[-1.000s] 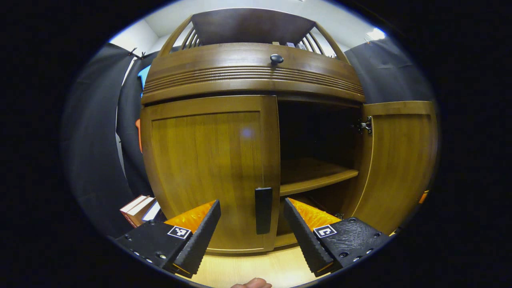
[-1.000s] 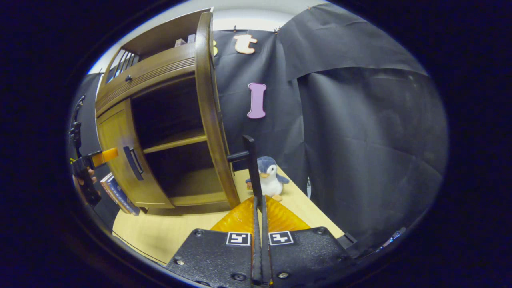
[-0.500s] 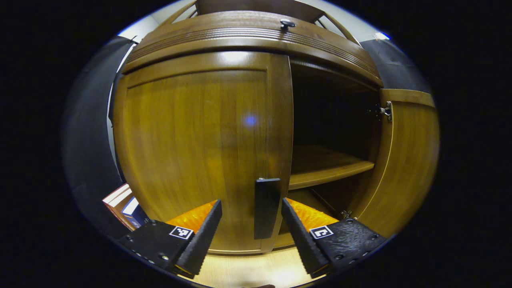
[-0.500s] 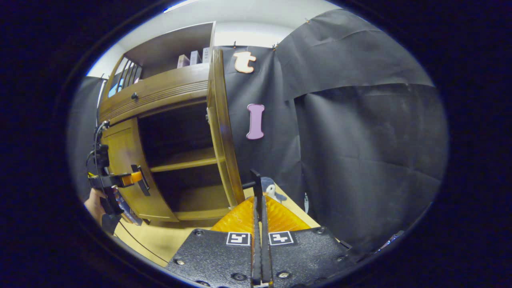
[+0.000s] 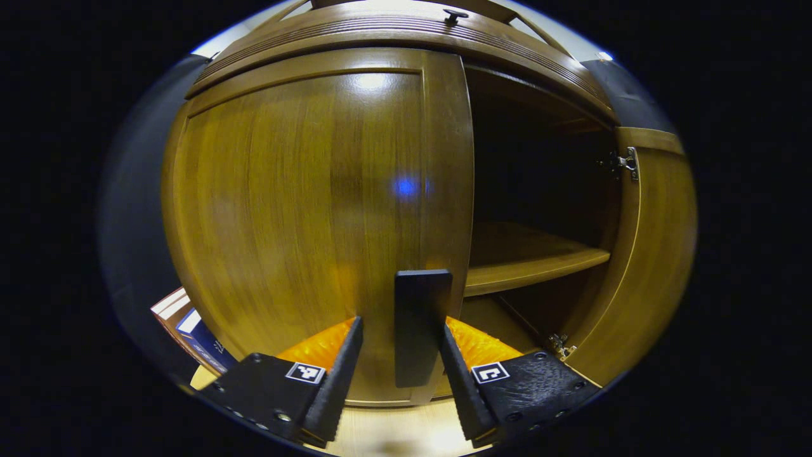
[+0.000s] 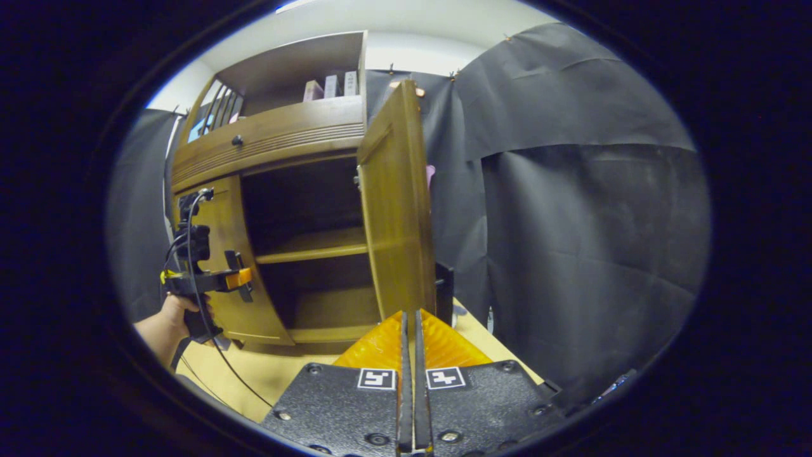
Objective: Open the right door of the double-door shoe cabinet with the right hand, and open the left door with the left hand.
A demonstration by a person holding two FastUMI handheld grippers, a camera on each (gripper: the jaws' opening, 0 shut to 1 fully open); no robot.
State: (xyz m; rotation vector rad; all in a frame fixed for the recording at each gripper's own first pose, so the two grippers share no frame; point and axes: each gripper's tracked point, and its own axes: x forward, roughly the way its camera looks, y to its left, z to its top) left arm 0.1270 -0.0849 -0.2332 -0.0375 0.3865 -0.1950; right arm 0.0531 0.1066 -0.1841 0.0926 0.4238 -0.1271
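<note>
The brown shoe cabinet's left door [image 5: 304, 190] is closed. Its black handle [image 5: 419, 327] stands between the fingers of my left gripper [image 5: 398, 371], which is open; one finger [image 5: 460, 381] lies against the handle, the other [image 5: 336, 381] a little apart. The right door [image 5: 653, 254] is swung wide. In the right gripper view I see that door [image 6: 396, 209] nearly edge-on, with its black handle [image 6: 444, 292] just right of my right gripper [image 6: 409, 317]. That gripper is shut with nothing seen between its fingers. A hand [image 6: 168, 317] holds the left gripper [image 6: 238, 279] at the left door.
Inside the open half, a wooden shelf [image 5: 533, 260] and dark space show. Books [image 5: 190, 317] lean beside the cabinet's left side. Small boxes [image 6: 330, 86] stand on the cabinet's upper shelf. The cabinet rests on a light table [image 6: 254, 368], with black cloth to the right.
My left gripper has moved in until the left door's handle sits between its narrowing fingers. The right door has swung wider, and its handle has left the right gripper's shut fingers.
</note>
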